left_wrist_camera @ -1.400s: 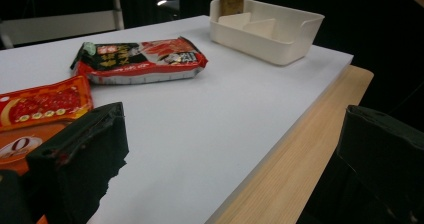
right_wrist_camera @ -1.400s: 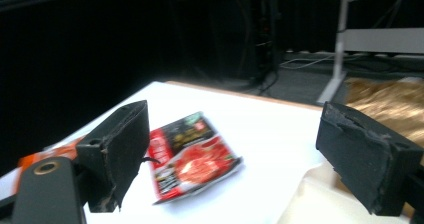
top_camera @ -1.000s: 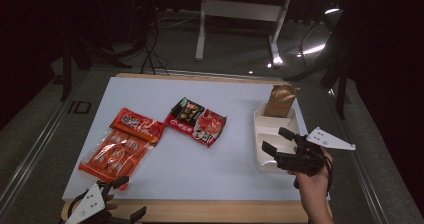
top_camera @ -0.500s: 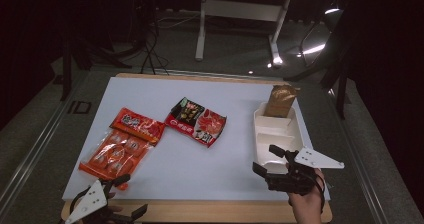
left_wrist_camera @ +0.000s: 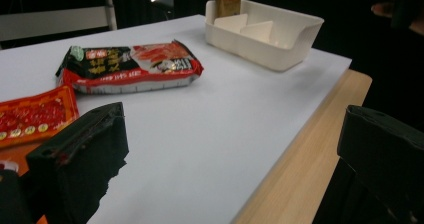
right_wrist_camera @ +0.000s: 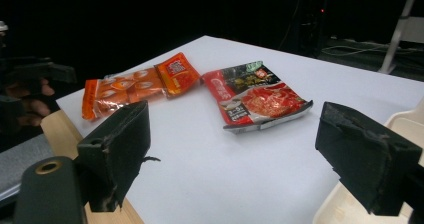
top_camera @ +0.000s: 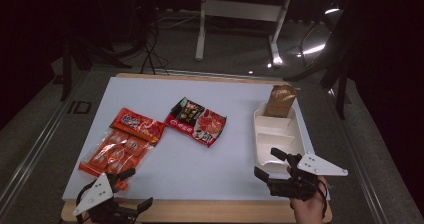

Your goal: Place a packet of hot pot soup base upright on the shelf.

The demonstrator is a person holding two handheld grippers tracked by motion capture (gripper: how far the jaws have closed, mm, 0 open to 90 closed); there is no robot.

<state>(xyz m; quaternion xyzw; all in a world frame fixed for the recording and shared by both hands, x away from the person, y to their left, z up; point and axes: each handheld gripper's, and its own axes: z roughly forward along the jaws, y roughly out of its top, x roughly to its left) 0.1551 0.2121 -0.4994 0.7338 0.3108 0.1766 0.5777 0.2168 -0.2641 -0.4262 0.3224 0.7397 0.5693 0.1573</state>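
My left gripper [top_camera: 136,189] hovers open at the table's front left corner, just in front of an orange snack bag [top_camera: 116,151] whose far end lies by a red pack [top_camera: 138,124]. Its jaws stand wide apart with nothing between them [left_wrist_camera: 232,119]. My right gripper [top_camera: 266,163] is open and empty at the front right, close to the near end of a white divided tray [top_camera: 299,139]. A black-and-red packet [top_camera: 196,120] lies flat mid-table, also seen ahead of the right gripper [right_wrist_camera: 232,129] as the black-and-red packet [right_wrist_camera: 257,94].
A brown pouch [top_camera: 280,100] stands upright in the tray's far compartment. The white board [top_camera: 200,169] leaves a wooden strip [top_camera: 210,211] along the front edge. Behind the table are a dark floor and a desk frame [top_camera: 240,14].
My right gripper has drawn back from beside the tray toward the front edge of the table, still open. The left gripper has barely moved.
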